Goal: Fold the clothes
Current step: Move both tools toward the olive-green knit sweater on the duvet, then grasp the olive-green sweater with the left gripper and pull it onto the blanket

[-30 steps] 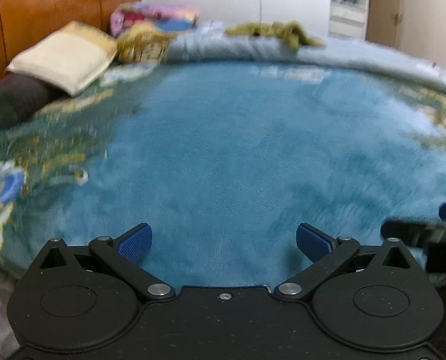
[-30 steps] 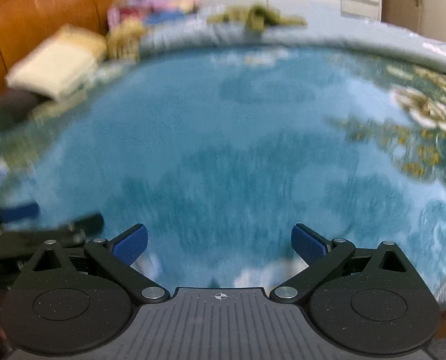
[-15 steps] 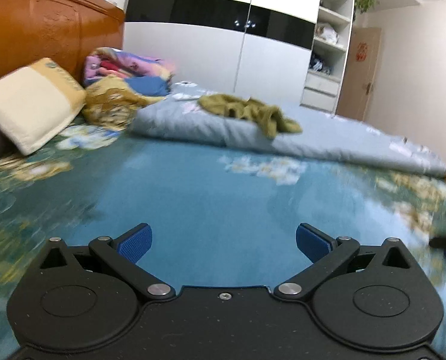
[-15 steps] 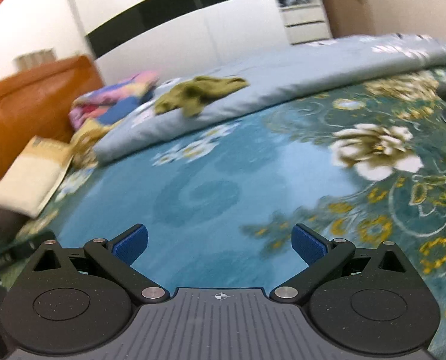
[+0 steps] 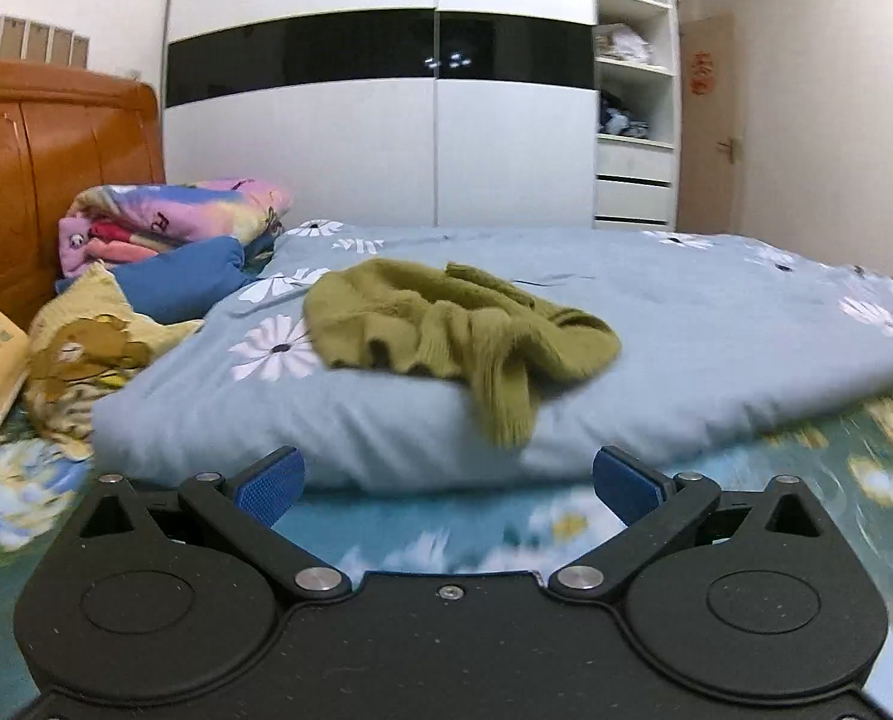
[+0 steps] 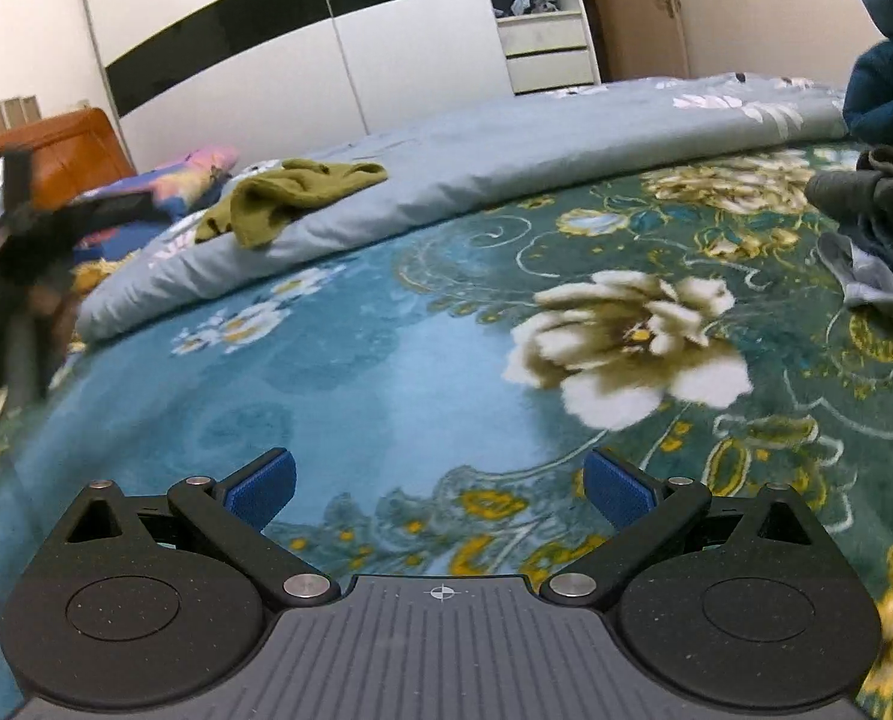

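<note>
Both grippers, left [image 5: 448, 480] and right [image 6: 439, 483], hover over the bedspread [image 6: 386, 372], jaws apart and empty. The olive sweater [image 5: 446, 330] lies crumpled on the duvet [image 5: 686, 348] at 12 o'clock; gray clothes [image 6: 872, 222] sit at 2 o'clock.

Even indoor light; fisheye bowing, blurred edges.

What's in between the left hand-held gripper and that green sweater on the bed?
In the left wrist view, only bedding: a strip of teal flowered blanket, then the front edge of the folded light-blue quilt the green sweater lies on. The left hand-held gripper is open and empty.
</note>
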Available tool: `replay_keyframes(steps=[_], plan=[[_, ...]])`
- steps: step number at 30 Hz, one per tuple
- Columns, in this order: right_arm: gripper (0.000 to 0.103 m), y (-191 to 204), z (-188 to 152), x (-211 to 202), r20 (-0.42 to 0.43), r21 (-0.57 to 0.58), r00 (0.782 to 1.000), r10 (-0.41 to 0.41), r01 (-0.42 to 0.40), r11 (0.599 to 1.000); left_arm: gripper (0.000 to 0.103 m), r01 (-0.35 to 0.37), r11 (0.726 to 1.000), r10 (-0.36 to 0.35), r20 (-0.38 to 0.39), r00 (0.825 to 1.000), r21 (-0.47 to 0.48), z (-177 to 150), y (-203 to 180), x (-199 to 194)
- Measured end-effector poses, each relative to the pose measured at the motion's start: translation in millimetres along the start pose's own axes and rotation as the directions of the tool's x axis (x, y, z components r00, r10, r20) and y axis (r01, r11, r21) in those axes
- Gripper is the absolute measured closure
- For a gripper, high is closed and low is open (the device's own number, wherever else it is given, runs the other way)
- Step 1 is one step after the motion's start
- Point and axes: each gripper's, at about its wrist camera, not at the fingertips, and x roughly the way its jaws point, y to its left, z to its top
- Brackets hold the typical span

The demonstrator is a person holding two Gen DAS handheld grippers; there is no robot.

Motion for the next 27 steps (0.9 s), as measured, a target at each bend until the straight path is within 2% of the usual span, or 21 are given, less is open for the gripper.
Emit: replay_keyframes(steps=[2, 5, 7, 9, 12, 13, 14, 15, 16, 20, 23, 27], plan=[[0.0, -3.7, -0.5, 7.4, -0.003, -0.016, 1.0, -0.013, 0.013, 1.0, 0.003, -0.044, 0.999, 0.044, 0.002, 0.999, 0.012, 5.7, -13.1, 33.1], [0.0, -7.4, -2.5, 1.0, 0.016, -0.02, 1.0, -0.013, 0.014, 1.0, 0.01, -0.103, 0.992, 0.102, 0.018, 0.995, 0.077, 8.6, -33.0, 67.2], [0.0, -13.8, -4.2, 4.6, 0.026, -0.015, 0.999, -0.025, 0.026, 1.0, 0.024, -0.119, 0.988, 0.118, 0.013, 0.993, 0.102, 5.0, -40.7, 82.0], [0.0, -21.1, -6.2, 10.0, 0.024, 0.0, 0.999, -0.031, 0.031, 1.0, 0.031, -0.134, 0.987, 0.135, -0.009, 0.991, 0.089, 4.2, -47.8, 101.6], [0.0, -26.9, -12.0, 10.0, 0.02, 0.018, 0.999, -0.032, 0.032, 0.999, 0.033, -0.148, 0.989, 0.148, -0.012, 0.989, 0.015, 1.7, -41.6, 112.8], [0.0, -28.8, -13.9, 10.0, 0.019, 0.024, 0.999, -0.032, 0.032, 0.999, 0.046, -0.152, 0.988, 0.152, -0.013, 0.988, -0.01, 0.9, -39.2, 116.2], [0.0, -30.0, -16.3, 8.9, 0.031, 0.02, 0.999, -0.025, 0.024, 0.999, 0.066, -0.152, 0.988, 0.151, -0.02, 0.988, -0.02, 2.2, -37.8, 120.4], [0.0, -31.0, -16.5, 7.6, 0.037, 0.024, 0.999, -0.017, 0.016, 1.0, 0.094, -0.153, 0.988, 0.152, -0.038, 0.988, -0.028, 4.4, -35.6, 122.2], [0.0, -32.0, -16.8, 6.4, 0.044, 0.027, 0.999, -0.009, 0.008, 1.0, 0.098, -0.147, 0.987, 0.145, -0.044, 0.989, -0.058, 5.6, -33.8, 121.5], [0.0, -36.1, -16.2, 1.7, 0.063, 0.047, 0.998, -0.003, 0.0, 0.999, 0.098, -0.104, 0.982, 0.104, -0.011, 0.995, -0.156, 10.6, -22.5, 107.9], [0.0, -36.9, -14.7, -3.6, 0.068, 0.066, 0.998, -0.011, 0.006, 0.998, 0.098, -0.013, 0.969, 0.024, 0.045, 0.999, -0.246, 23.9, -4.3, 80.2], [0.0, -31.1, -12.0, -19.7, 0.083, 0.059, 0.997, -0.001, -0.003, 0.998, 0.099, 0.077, 0.949, -0.041, 0.124, 0.991, -0.307, 48.0, 19.1, 31.2]])
